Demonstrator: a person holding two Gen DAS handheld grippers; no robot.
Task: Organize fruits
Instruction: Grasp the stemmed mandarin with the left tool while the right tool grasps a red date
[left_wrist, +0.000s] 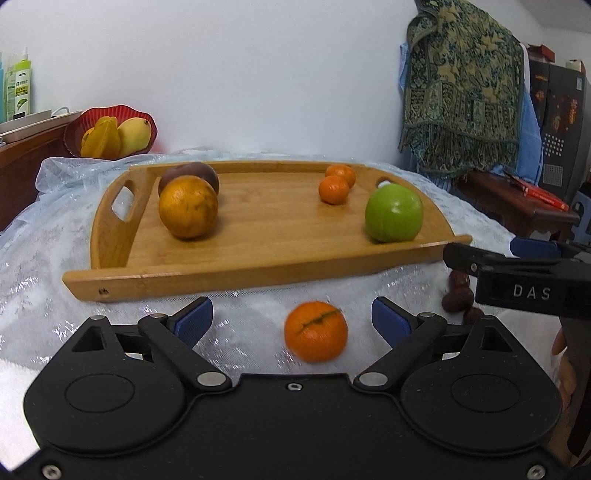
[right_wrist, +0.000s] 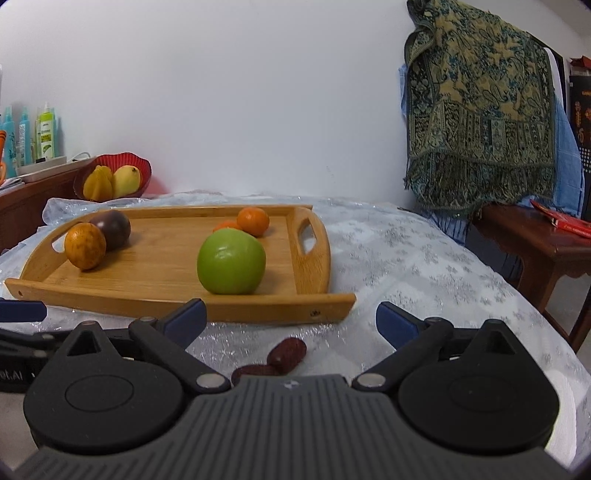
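A wooden tray (left_wrist: 258, 258) (right_wrist: 147, 295) on the table holds a large orange (left_wrist: 188, 206) (right_wrist: 85, 245), a dark passion fruit (left_wrist: 201, 173) (right_wrist: 112, 227), two small tangerines (left_wrist: 334, 189) (right_wrist: 253, 220) and a green apple (left_wrist: 393, 213) (right_wrist: 231, 261). A tangerine (left_wrist: 316, 331) lies on the cloth between the open fingers of my left gripper (left_wrist: 291, 317), not touched. Several red dates (right_wrist: 286, 354) (left_wrist: 458, 297) lie between the open fingers of my right gripper (right_wrist: 291, 319), in front of the tray.
A red bowl (left_wrist: 110, 110) (right_wrist: 114, 162) with a mango and starfruit stands behind the tray at the left. Bottles stand on a wooden cabinet (right_wrist: 29, 192) at far left. A patterned cloth (right_wrist: 480, 110) hangs at the right above a dark side table (right_wrist: 535, 251).
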